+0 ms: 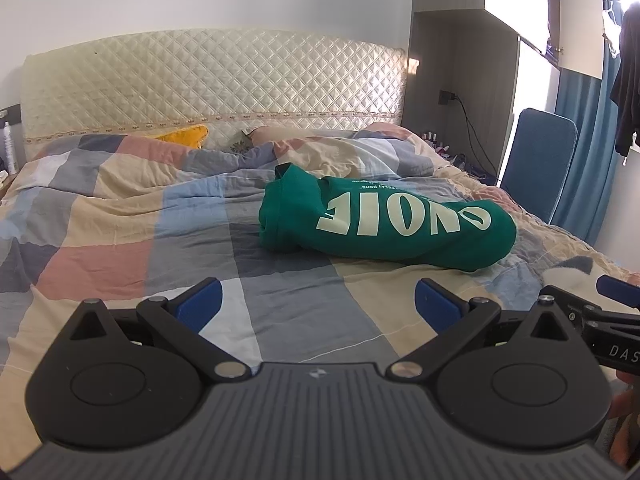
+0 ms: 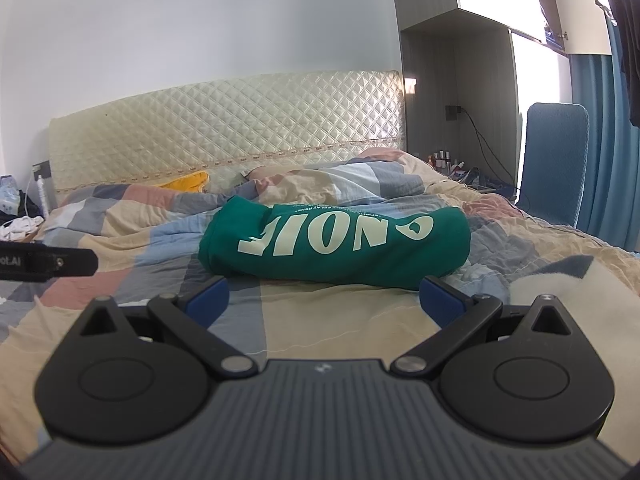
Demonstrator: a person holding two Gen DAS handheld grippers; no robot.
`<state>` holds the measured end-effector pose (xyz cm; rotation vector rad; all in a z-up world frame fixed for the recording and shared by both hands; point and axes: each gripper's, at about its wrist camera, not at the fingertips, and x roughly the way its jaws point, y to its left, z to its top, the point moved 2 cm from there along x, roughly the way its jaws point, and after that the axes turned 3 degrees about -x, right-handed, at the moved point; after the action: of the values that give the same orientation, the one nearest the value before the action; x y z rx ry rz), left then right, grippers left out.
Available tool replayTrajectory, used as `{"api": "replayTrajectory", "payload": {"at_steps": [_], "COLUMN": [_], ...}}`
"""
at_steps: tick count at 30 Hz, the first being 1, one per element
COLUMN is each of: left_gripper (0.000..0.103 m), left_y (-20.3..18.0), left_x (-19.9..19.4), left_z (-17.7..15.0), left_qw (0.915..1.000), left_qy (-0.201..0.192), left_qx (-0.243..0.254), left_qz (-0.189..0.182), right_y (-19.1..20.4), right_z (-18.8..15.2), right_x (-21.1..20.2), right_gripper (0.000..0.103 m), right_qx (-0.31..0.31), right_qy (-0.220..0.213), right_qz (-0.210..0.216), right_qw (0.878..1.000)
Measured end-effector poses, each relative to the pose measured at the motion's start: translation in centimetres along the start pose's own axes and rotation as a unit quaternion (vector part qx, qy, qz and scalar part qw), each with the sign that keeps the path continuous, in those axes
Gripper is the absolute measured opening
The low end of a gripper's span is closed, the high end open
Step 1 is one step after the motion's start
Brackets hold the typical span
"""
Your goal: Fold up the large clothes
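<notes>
I count one green garment (image 2: 336, 242) lying on one bed (image 2: 320, 320), with one checked quilt (image 1: 120, 216) and one yellow pillow (image 1: 186, 135) near the one quilted headboard (image 1: 216, 84). I see two claws, left claw (image 1: 318, 304) and right claw (image 2: 324, 300), plus one blue chair (image 2: 554, 160)

Sweatshirt (image 1: 384, 224): deep green, large cream block letters plus a line of small cream text. Quilt (image 1: 132, 216) under it: patchwork checks of pink, pale blue, grey-blue, cream. Headboard (image 1: 212, 84) behind quilt: cream, diamond-quilted, lace band along lower edge. Cushion (image 1: 186, 134) against headboard: mustard yellow. Chair (image 1: 538, 160) and curtain (image 1: 588, 152) right of quilt: blue. Gripper finger pads (image 2: 210, 298): blue on black linkage.
</notes>
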<state>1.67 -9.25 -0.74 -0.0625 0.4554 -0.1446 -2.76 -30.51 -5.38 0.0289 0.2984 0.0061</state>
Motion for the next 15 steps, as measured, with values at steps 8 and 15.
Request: {"api": "replayTrajectory", "payload": {"at_steps": [8,15], "left_gripper": [0.103,0.103], "left_y": [-0.16,-0.38], "left_x": [-0.06,-0.13], "left_z": [0.22,0.36], "left_qw": [1.0000,1.0000], "left_qy": [-0.001,-0.004], "left_qx": [0.003,0.005], "left_qz": [0.006,0.006], "right_y": [0.00,-0.01], "right_z": [-0.01,-0.01], "right_x": [-0.03,-0.03], "right_gripper": [0.103,0.103], "right_qx": [0.000,0.001], "right_qy": [0.000,0.000], "right_qz": [0.000,-0.001], "right_qw": [1.000,1.000]}}
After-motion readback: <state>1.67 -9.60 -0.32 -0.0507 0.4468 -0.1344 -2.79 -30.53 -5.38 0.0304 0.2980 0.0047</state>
